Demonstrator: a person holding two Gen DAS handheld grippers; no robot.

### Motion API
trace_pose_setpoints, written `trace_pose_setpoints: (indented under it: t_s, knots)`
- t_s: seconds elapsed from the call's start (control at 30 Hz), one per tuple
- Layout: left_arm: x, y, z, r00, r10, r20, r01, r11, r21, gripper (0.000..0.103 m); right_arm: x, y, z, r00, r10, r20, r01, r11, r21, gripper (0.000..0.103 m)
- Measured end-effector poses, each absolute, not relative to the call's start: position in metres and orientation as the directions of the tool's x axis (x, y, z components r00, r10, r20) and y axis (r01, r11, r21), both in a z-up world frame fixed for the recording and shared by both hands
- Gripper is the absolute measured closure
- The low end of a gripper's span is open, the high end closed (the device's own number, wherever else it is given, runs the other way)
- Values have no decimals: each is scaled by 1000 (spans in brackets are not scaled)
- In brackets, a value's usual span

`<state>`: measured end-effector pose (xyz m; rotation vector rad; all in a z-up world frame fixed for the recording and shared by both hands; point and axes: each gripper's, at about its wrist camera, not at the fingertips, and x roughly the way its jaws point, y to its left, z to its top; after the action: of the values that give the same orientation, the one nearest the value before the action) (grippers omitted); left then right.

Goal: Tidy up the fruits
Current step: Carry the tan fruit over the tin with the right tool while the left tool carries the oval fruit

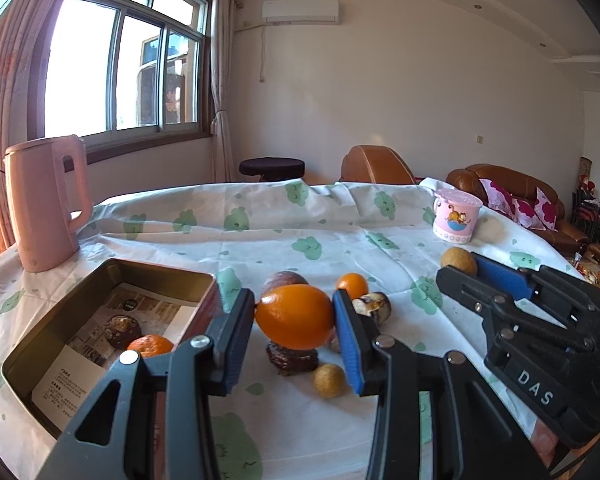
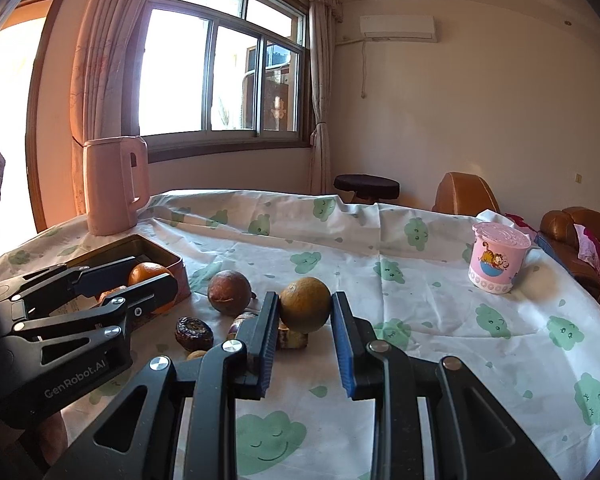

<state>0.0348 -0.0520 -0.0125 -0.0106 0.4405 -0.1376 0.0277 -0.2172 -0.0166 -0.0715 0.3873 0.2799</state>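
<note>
My left gripper [image 1: 295,303] is shut on an orange tangerine [image 1: 296,322], held just above the cloth beside the right wall of an open metal tin [image 1: 162,267]. Inside the tin lie a dark wrinkled fruit [image 1: 122,330] and another tangerine [image 1: 150,346]. My right gripper [image 2: 305,300] is shut on a round tan-green fruit [image 2: 305,312], lifted slightly over the table. In the right wrist view the left gripper [image 2: 156,272] and its tangerine [image 2: 146,272] sit by the tin [image 2: 168,254]. Loose on the cloth are a brown round fruit [image 2: 229,292], a dark ridged fruit [image 2: 194,334], a small orange [image 1: 352,285] and a small tan ball [image 1: 329,380].
A pink kettle [image 1: 46,204] stands at the back left behind the tin. A pink lidded cartoon cup [image 2: 497,260] stands at the back right. The white cloth with green clouds [image 2: 479,360] covers the table. A stool and brown sofas stand beyond the far edge.
</note>
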Motion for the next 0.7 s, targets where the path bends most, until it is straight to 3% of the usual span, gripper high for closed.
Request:
trace_pose_setpoints:
  t_s: [0.7]
  knots:
    - [30, 29, -12, 894, -12, -447, -21, 997, -69, 61, 26, -143, 3, 823, 412, -390, -454, 891, -15, 75]
